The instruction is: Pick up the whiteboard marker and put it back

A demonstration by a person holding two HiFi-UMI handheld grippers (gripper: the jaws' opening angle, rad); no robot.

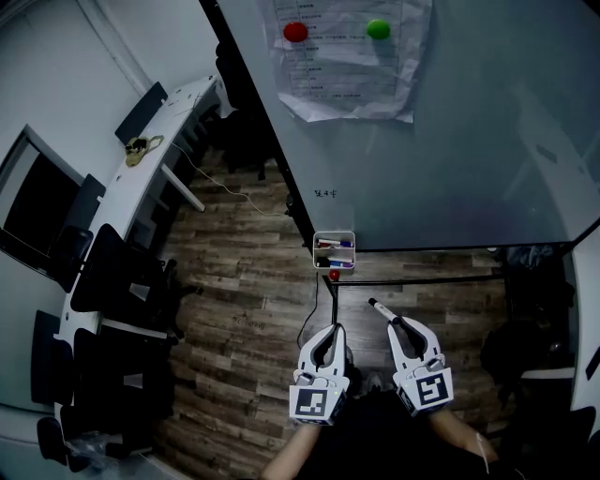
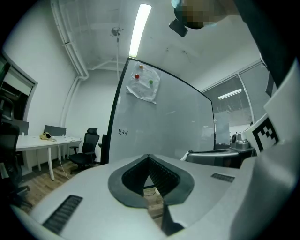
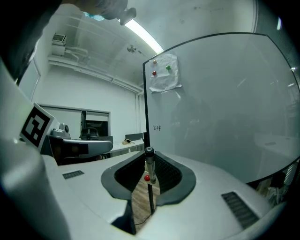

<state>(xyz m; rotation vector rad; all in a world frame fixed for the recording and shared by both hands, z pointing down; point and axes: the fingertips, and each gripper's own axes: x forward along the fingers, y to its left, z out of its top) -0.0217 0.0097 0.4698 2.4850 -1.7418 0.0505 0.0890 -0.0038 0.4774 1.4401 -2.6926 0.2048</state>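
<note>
This is an office. A tall white whiteboard (image 1: 450, 159) in a black frame carries a crumpled paper sheet (image 1: 347, 80) under a round red magnet (image 1: 295, 32) and a round green magnet (image 1: 378, 29). A long white desk (image 1: 178, 108) and black swivel chairs (image 1: 112, 272) stand on wood-plank flooring (image 1: 244, 309), beneath a fluorescent ceiling tube (image 2: 139, 29).

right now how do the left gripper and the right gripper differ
The left gripper has its fingers together on nothing; the right gripper is shut on the whiteboard marker. Nothing sticks out past the left gripper's tips; the whiteboard marker juts beyond the right gripper's. Both are white, carry a tagged cube and point toward the whiteboard.
</note>
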